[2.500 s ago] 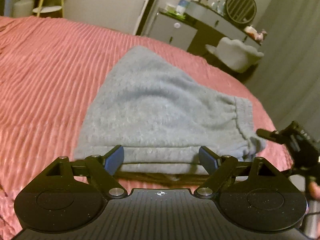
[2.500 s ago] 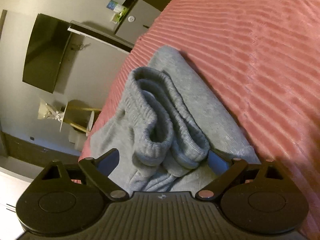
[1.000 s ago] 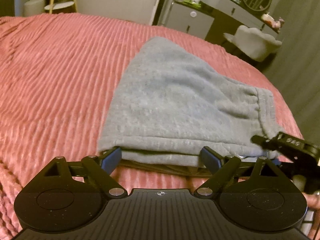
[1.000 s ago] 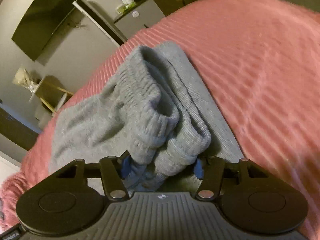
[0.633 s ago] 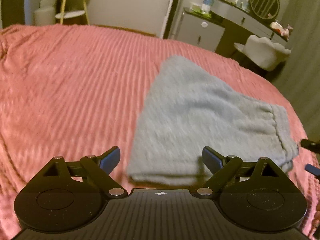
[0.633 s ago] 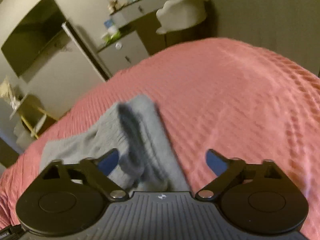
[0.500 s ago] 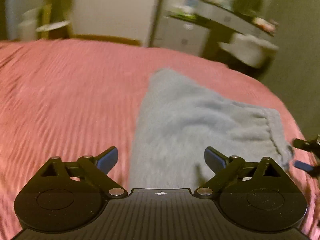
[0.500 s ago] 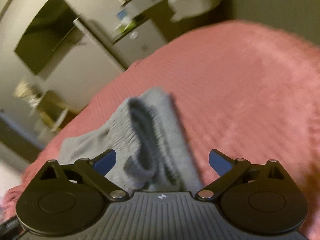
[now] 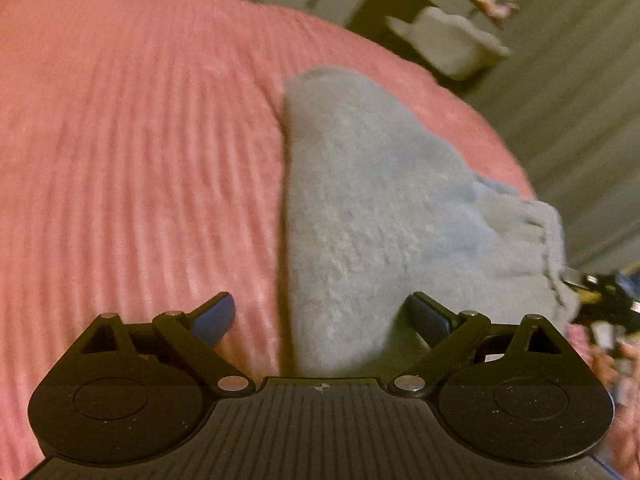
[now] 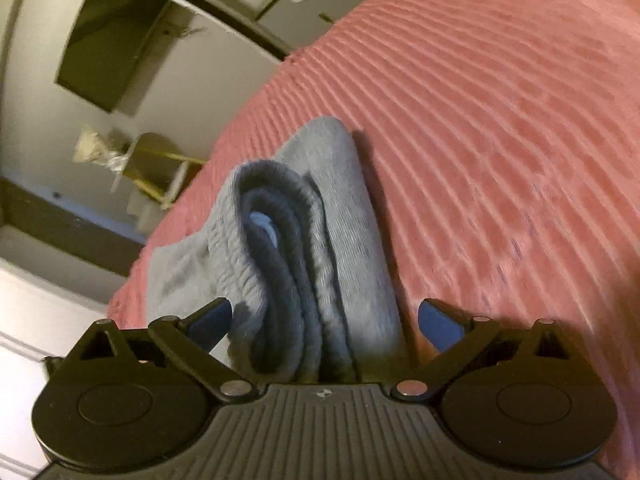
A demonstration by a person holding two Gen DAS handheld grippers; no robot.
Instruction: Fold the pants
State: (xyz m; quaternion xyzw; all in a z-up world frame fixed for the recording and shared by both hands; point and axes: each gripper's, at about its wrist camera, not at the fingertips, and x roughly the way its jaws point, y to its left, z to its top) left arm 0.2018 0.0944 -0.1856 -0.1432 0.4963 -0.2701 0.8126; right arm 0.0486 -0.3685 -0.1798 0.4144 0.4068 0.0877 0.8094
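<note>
Folded grey fleece pants (image 9: pixel 384 216) lying on a pink ribbed bedspread (image 9: pixel 132 152), the stacked ribbed waistband (image 10: pixel 280 264) turned toward the right wrist camera. Left gripper (image 9: pixel 320 316), jaws spread wide after opening a little further, its blue fingertips (image 9: pixel 214 314) straddling the near left edge of the fabric without pressing it. Right gripper (image 10: pixel 326 320), jaws likewise wide apart after having just been opening, the waistband layers between the pads (image 10: pixel 440 322) but not clamped.
</note>
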